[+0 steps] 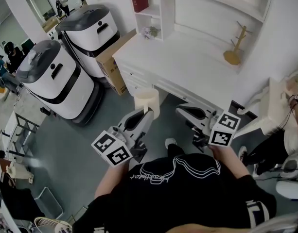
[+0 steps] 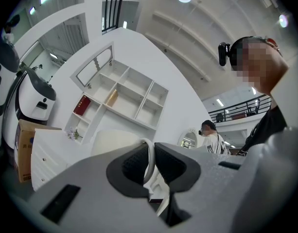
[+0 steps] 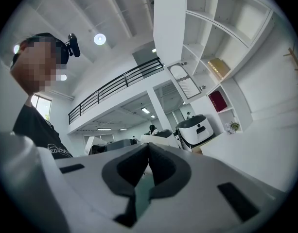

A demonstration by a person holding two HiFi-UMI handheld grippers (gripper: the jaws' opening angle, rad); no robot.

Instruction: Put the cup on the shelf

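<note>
A cream cup (image 1: 148, 100) hangs in front of the white desk (image 1: 187, 64), carried by my left gripper (image 1: 147, 112). In the left gripper view the dark pads (image 2: 134, 164) are shut on the cup's thin white handle (image 2: 151, 160), and the cup's body (image 2: 114, 141) rises just beyond them. To its right, my right gripper (image 1: 182, 110) is shut with nothing in it; its pads (image 3: 161, 166) meet in the right gripper view. The white shelf unit (image 1: 149, 14) stands at the desk's back left, with open compartments (image 2: 124, 95).
A red book (image 1: 139, 0) and a small plant (image 1: 151, 31) sit in the shelf. A wooden mug tree (image 1: 235, 45) stands on the desk's right. Two white and grey machines (image 1: 56, 76) and a cardboard box (image 1: 112, 62) stand left of the desk. Another person (image 1: 285, 144) is at the right.
</note>
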